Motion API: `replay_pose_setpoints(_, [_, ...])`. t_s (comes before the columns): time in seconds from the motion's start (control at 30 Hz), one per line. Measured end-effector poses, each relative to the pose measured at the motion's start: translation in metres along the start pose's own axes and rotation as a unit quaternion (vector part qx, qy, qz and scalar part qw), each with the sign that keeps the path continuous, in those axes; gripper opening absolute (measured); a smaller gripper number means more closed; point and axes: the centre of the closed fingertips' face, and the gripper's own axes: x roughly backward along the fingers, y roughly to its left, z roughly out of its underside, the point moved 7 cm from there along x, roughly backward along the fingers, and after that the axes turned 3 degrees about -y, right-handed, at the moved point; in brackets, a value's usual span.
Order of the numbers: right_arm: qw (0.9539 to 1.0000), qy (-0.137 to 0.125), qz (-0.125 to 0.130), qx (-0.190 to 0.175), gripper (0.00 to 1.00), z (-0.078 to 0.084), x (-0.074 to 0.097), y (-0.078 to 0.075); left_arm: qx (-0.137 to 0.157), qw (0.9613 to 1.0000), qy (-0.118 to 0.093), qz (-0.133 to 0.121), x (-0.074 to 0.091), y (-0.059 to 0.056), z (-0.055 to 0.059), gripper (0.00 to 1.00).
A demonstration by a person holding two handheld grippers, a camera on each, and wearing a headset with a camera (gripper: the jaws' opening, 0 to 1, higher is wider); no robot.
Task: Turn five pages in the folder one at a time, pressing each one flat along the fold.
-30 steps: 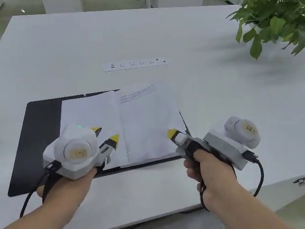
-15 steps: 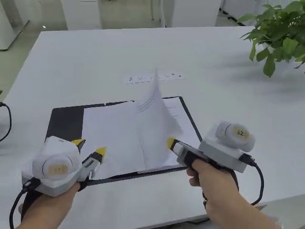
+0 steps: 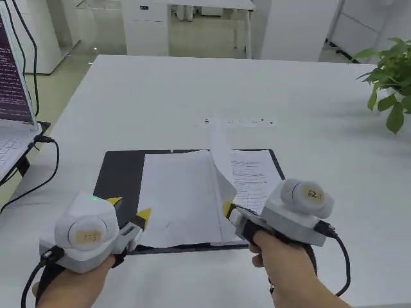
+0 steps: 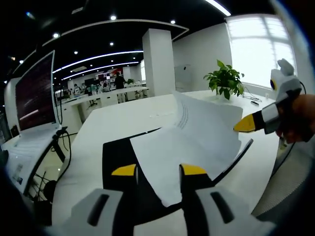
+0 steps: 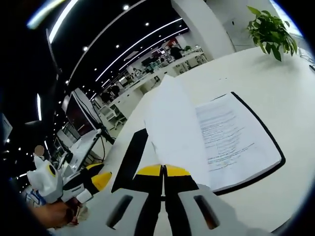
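Presently the black folder (image 3: 119, 183) lies open and flat on the white surface (image 3: 160, 83), with blank sheets on its left half and printed sheets on its right. One page (image 3: 220, 160) stands up from the fold, curling and leaning toward the right half, with lines of print showing near its top. Its lower edge is pinched in the right claw (image 5: 163, 171), whose yellow-tipped jaws are pressed together on the paper at the folder's 5 o'clock edge. The left claw (image 3: 129, 207) hangs at the folder's 7 o'clock corner, its jaws standing apart over the corner of the blank sheets; whether they touch the paper I cannot tell. Beyond the folder at 12 o'clock a white power strip (image 3: 239, 121) lies on the surface. A green plant (image 3: 392, 83) stands at 2 o'clock, well apart. At 10 o'clock an open laptop (image 3: 11, 90) sits at the surface's edge, a black cable (image 3: 48, 163) trailing from it.
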Motion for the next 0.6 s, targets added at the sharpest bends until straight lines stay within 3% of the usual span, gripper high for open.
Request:
replay_pose_setpoints(0.03, [0.9996,0.016,0.000,0.021,0.00,0.004,-0.003,0.005,0.000,1.0000,-0.001,-0.001,0.002,0.002,0.000,0.32])
replay_pose_setpoints(0.1, [0.9997,0.014,-0.006,0.021,0.00,0.005,-0.008,0.013,0.004,1.0000,-0.004,-0.008,0.004,0.007,0.000,0.32])
replay_pose_setpoints(0.27, [0.9976,0.038,-0.021,0.054,0.00,0.015,-0.025,0.035,0.010,0.9998,-0.004,-0.014,0.009,0.016,0.001,0.32])
replay_pose_setpoints(0.33, [0.9951,0.054,-0.024,0.079,0.00,0.021,-0.032,0.044,0.010,0.9998,-0.005,-0.017,0.011,0.020,0.002,0.32])
replay_pose_setpoints(0.6, [0.9883,0.088,-0.035,0.119,0.00,0.043,-0.052,0.064,0.017,0.9995,0.002,-0.028,0.017,0.033,0.009,0.31])
